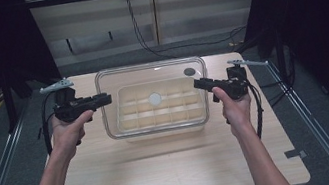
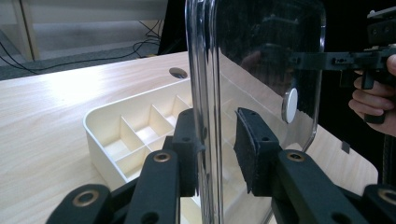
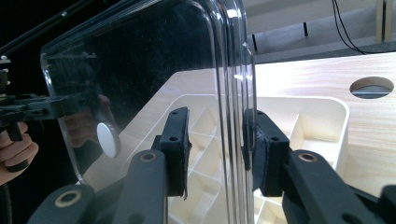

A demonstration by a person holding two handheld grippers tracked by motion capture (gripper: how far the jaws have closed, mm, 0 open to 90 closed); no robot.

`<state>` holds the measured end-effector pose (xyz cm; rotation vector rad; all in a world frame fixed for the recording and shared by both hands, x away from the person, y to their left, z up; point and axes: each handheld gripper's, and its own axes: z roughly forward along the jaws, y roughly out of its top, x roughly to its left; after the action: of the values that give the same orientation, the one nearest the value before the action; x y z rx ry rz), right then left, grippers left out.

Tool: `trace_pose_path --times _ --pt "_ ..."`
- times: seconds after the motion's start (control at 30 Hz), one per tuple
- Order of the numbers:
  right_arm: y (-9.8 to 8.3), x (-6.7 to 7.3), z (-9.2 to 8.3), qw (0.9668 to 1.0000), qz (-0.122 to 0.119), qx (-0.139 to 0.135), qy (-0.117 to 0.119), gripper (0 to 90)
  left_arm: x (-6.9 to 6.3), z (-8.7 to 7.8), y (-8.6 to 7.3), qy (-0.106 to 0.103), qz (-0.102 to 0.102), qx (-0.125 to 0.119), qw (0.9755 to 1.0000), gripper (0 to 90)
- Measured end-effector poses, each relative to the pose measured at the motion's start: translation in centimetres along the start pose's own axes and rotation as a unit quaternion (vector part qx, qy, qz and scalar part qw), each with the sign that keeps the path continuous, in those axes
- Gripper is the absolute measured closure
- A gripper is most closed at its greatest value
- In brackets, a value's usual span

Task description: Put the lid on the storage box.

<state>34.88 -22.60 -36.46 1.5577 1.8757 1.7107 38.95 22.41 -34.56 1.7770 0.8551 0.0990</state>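
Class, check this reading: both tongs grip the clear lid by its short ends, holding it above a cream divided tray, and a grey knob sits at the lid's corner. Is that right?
One detail is wrong. The knob sits at the middle of the lid, not its corner; the high view shows it. The left tongs and right tongs do grip its short ends above the tray.

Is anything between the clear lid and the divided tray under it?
Nothing visible. The clear lid is held by its two short edges in the left gripper and right gripper above the divided tray, whose compartments look empty.
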Motion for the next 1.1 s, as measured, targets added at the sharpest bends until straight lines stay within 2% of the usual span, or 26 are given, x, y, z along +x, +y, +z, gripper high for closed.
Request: trace_pose_path --times 0.27,0.6,0.7,0.9,1.1 --pt "0.6 -1.4 1.0 0.9998 0.013 0.005 -0.011 61.9 0.9 1.6 0.3 0.004 -0.01 0.015 0.9998 70.1" --pt "0.4 -3.4 2.0 0.9991 0.029 0.023 -0.022 61.8 1.8 3.7 -0.2 0.015 -0.026 0.03 0.9991 69.5" --pt "0.4 -3.6 2.1 0.9991 0.029 0.022 -0.024 61.9 2.0 4.1 -0.3 0.015 -0.035 0.031 0.9988 69.1" --pt "0.5 -3.9 2.6 0.9992 0.033 0.016 -0.018 62.6 2.5 4.0 -0.1 0.019 -0.028 0.035 0.9988 68.9" --pt "0.5 -4.4 3.4 0.9988 0.039 0.023 -0.019 62.9 3.2 4.7 -0.3 0.02 -0.041 0.033 0.9984 67.7"
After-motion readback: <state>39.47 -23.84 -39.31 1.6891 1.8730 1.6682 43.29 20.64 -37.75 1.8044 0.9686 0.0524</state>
